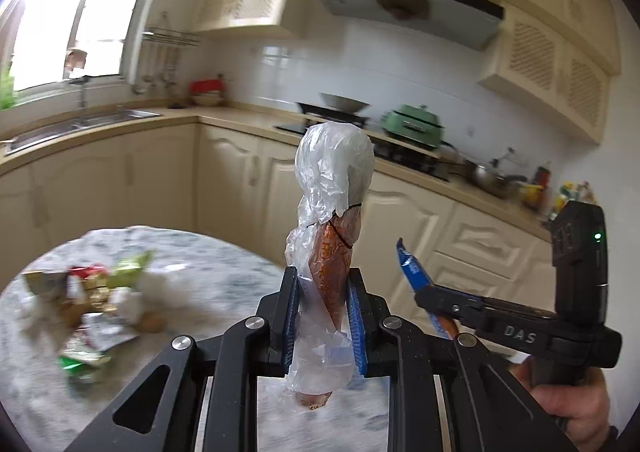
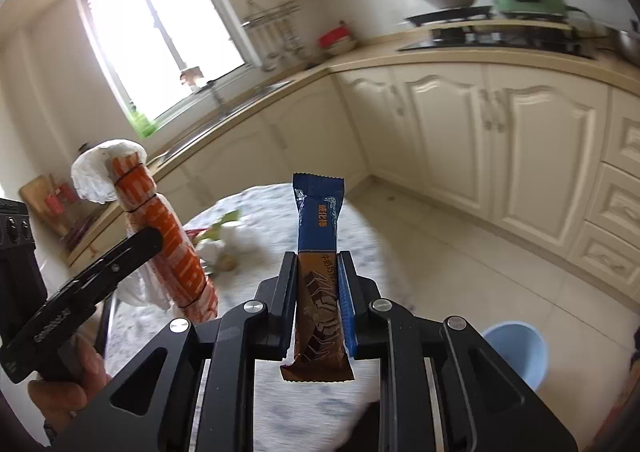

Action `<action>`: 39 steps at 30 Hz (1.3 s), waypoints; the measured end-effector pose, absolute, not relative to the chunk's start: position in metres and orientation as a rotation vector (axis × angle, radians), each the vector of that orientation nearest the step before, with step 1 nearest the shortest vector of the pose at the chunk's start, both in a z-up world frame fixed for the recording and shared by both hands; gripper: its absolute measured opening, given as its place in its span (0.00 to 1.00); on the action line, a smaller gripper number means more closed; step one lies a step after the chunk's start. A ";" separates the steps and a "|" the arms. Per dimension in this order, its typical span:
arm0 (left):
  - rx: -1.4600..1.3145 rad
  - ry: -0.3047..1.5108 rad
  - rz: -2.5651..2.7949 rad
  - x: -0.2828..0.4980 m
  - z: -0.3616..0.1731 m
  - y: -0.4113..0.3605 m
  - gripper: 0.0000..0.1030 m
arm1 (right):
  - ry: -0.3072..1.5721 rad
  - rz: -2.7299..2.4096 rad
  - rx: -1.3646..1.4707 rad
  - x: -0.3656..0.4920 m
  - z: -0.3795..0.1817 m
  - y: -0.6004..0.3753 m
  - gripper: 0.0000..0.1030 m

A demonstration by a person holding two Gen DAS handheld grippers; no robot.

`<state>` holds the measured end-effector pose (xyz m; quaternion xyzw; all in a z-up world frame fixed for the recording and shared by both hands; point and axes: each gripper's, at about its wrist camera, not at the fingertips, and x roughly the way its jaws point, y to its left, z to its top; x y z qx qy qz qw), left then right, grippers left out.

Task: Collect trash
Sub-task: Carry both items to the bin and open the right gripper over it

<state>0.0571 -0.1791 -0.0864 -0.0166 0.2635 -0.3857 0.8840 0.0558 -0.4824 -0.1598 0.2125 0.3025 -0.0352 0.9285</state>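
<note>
My left gripper (image 1: 322, 276) is shut on a crumpled clear plastic wrapper with an orange-brown printed sleeve (image 1: 332, 220), held upright above the round marble table (image 1: 224, 272). That same wrapper (image 2: 160, 236) shows at the left of the right wrist view, clamped in the left gripper (image 2: 154, 238). My right gripper (image 2: 316, 258) is shut on a blue and brown snack bar wrapper (image 2: 318, 252), which stands upright between the pads. In the left wrist view the right gripper (image 1: 418, 290) appears at the right, with the blue wrapper (image 1: 414, 270) sticking up from it. A pile of wrappers and tissue (image 1: 96, 296) lies on the table.
A light blue bin (image 2: 516, 348) stands on the tiled floor at lower right. Cream cabinets (image 2: 480, 132) and a counter with a sink (image 1: 80, 124), a stove (image 1: 412, 156) and a green pot (image 1: 414, 122) run along the walls. A hand (image 1: 568, 400) holds the right gripper's handle.
</note>
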 end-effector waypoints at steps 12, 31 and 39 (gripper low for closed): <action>0.001 0.874 -1.053 0.078 -0.156 -0.358 0.18 | 0.707 -0.380 0.548 -0.007 -0.220 -0.623 0.19; 0.247 1.337 -0.935 0.152 -0.327 -0.577 0.19 | 0.955 -0.467 0.820 -0.009 -0.395 -0.736 0.22; 0.337 1.276 -0.850 0.161 -0.329 -0.605 0.84 | 1.017 -0.526 0.883 -0.018 -0.437 -0.747 0.55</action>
